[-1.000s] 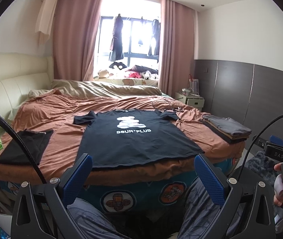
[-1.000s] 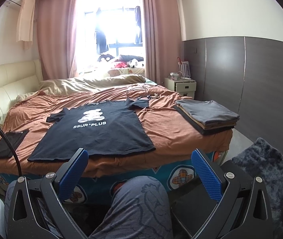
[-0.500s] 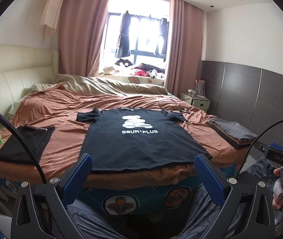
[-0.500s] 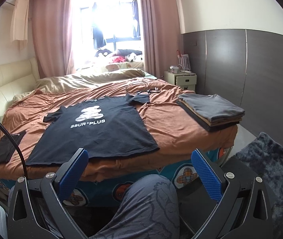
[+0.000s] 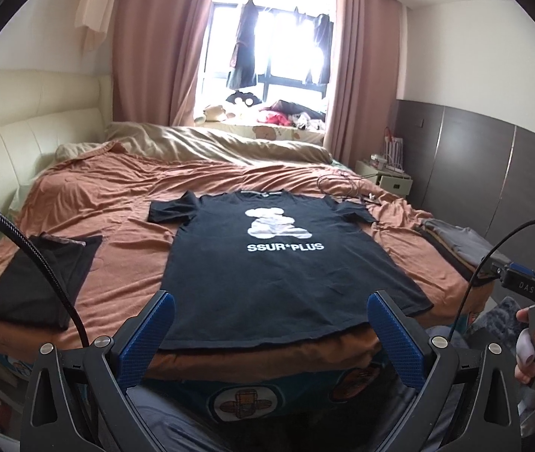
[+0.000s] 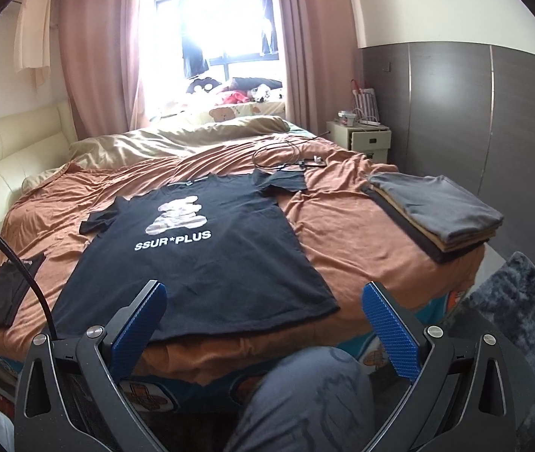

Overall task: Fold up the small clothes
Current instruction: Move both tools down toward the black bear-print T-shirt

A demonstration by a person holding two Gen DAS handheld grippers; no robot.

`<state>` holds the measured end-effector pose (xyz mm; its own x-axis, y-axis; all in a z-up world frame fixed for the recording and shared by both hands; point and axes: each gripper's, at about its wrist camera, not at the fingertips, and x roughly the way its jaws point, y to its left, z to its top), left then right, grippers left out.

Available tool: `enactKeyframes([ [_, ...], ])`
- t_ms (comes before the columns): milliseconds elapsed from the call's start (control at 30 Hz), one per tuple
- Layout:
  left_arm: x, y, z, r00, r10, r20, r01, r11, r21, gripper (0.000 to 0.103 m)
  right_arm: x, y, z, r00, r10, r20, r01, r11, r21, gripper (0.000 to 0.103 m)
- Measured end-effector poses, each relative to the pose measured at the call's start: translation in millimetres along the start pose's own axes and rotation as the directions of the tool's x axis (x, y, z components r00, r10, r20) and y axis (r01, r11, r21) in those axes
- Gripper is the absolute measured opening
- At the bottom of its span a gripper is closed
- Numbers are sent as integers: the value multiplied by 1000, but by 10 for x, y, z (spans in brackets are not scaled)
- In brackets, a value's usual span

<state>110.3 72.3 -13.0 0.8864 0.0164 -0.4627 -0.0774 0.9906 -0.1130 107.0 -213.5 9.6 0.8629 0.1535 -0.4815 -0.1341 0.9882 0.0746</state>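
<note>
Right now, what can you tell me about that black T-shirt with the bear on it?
The T-shirt is black, looks like soft cotton, short-sleeved, with a white bear print above the white words SSUR*PLUS. It lies flat and face up on the brown bedsheet, unfolded, both sleeves spread, collar toward the window, hem at the near bed edge. Only the sheet touches it; both grippers are open and short of it.

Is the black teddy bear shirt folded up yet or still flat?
Flat. The black T-shirt lies spread on the bed, both sleeves out, bear print and lettering fully showing.
</note>
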Motion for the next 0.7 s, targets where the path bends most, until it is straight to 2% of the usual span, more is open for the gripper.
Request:
enactKeyframes([
  [233,632,461,140,998,47,-46,-49,997,-59,102,724,337,328,998,55,-20,-56,997,-57,103],
  [400,1041,814,218,993,83,-87,-94,988,-127,100,1243,571,429,993,89,-77,-96,991,-88,103],
  [700,1665,1269,392,976,139,-169,-167,972,-165,95,2145,895,724,974,142,-174,-167,976,-141,103],
])
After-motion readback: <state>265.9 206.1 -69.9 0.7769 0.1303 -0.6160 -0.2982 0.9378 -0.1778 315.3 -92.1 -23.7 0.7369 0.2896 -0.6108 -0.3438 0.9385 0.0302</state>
